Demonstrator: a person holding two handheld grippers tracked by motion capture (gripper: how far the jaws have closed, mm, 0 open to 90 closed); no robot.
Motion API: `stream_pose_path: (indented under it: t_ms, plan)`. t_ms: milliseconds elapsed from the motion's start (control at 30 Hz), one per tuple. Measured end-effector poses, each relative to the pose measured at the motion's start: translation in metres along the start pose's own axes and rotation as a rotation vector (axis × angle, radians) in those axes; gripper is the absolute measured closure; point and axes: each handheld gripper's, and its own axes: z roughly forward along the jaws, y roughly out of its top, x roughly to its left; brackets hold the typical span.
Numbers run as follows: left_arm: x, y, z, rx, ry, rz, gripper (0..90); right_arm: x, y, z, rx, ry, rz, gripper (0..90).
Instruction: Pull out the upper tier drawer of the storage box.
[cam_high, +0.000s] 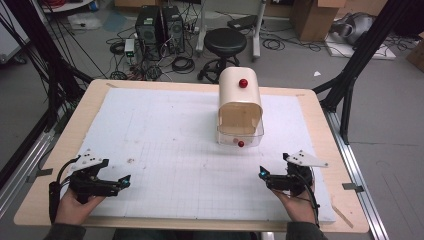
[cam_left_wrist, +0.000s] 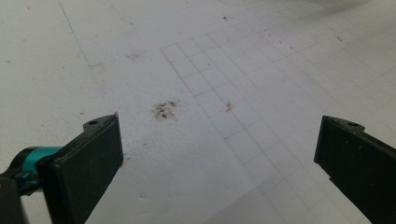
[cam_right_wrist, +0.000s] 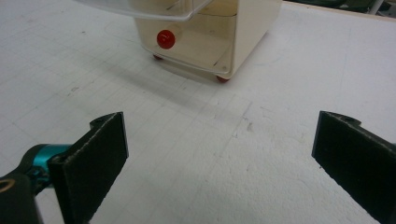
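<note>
The cream rounded plastic bread box with red knobs stands far right on the white gridded board, its clear lid lifted, nothing visible inside. Left gripper and right gripper rest released, near.

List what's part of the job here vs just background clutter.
In the job:
cream box with clear drawer and red knob
left gripper, open
right gripper, open

Lying about:
black stool
computer towers
floor cables
cardboard boxes
</note>
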Motion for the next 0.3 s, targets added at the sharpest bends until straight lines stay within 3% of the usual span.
stream_pose_path:
  t_ms: [300]
  plan:
    - [-0.0002,0.0000,0.0002,0.001,-0.001,0.003,1.7,-0.0012,0.0000,-0.0017,-0.007,0.004,-0.004,2.5]
